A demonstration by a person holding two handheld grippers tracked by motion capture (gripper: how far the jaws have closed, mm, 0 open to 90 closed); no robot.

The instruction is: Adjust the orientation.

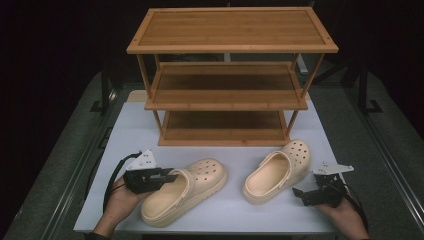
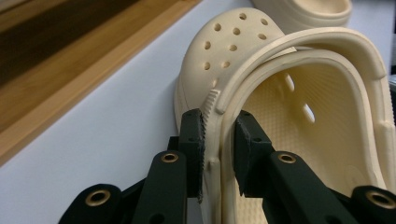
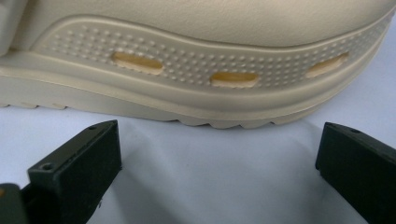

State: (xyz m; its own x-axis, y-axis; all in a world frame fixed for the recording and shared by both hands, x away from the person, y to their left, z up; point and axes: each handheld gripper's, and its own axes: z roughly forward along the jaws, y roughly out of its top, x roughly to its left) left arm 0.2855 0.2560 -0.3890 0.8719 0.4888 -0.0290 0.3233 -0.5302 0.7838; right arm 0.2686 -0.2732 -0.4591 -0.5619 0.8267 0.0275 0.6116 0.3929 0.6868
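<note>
Left gripper (image 2: 218, 154) pinches the left clog (image 1: 185, 192) by its thin, soft rim; lifted, it could sag and slip. Right gripper (image 3: 219, 172) gapes wide, empty, beside the right clog (image 1: 277, 170) near the table's (image 1: 130, 130) right edge.

A white table (image 1: 150, 125) stands on grey floor (image 1: 65, 145) in a dark room.

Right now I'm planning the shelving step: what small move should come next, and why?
Probably close the left gripper on the left clog: its jaws straddle the heel rim and look barely closed. The right gripper is open beside the right clog, which is ungrasped.
</note>
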